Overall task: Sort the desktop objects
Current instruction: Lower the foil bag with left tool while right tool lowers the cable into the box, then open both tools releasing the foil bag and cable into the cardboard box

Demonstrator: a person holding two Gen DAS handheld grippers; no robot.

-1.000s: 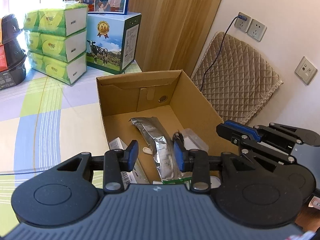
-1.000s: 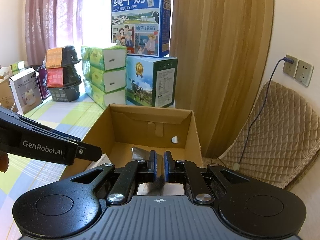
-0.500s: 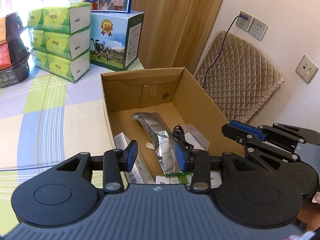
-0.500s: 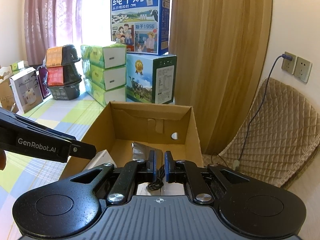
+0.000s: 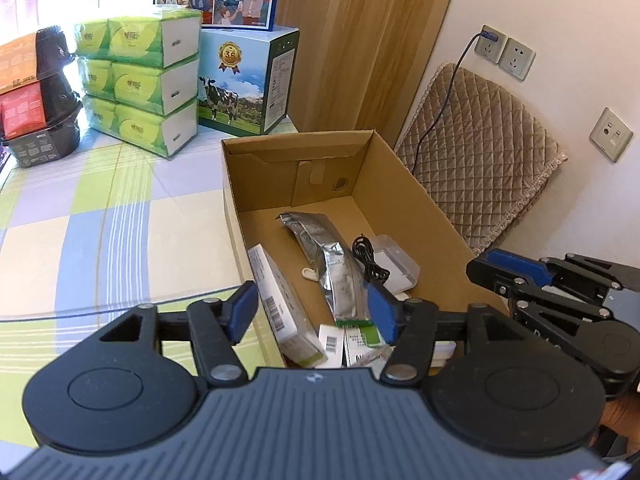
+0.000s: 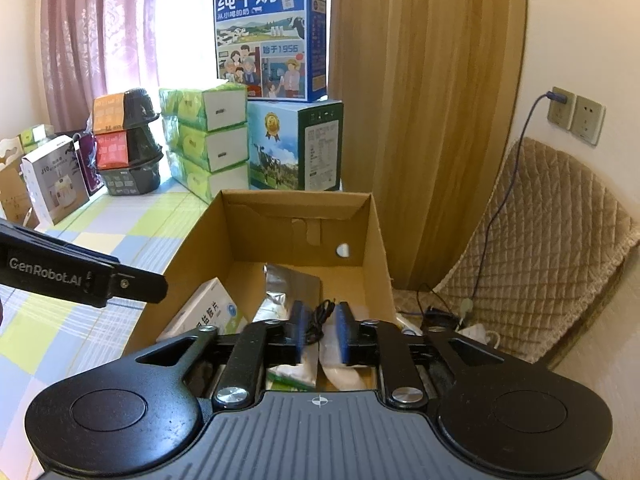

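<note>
The left gripper (image 5: 313,312) hangs over the near end of an open brown cardboard box (image 5: 404,184), tilted down toward its contents, its blue-padded fingers (image 5: 244,308) spread wide and holding nothing. Between and beyond them lie a crinkled silver foil pouch (image 5: 324,248), a white rectangular carton with a barcode (image 5: 276,304) leaning against the left wall of the box, a thin black coiled cable (image 5: 370,260) and a clear plastic packet (image 5: 394,264) under that cable. The right gripper (image 6: 319,330) sits at the near right corner of the same box (image 6: 376,240), aimed along its length; its fingers (image 6: 345,332) stand slightly parted with a narrow gap and grip nothing, and the black cable (image 6: 320,316) rests on the box floor just ahead of that gap. The box stands on a surface covered with a green, blue and cream checked cloth (image 5: 100,220). Behind it are stacked green tissue packs (image 5: 148,80) and milk cartons printed with cows (image 5: 244,84), and a quilted beige cushion (image 5: 480,152) leans on the wall to the right.
</note>
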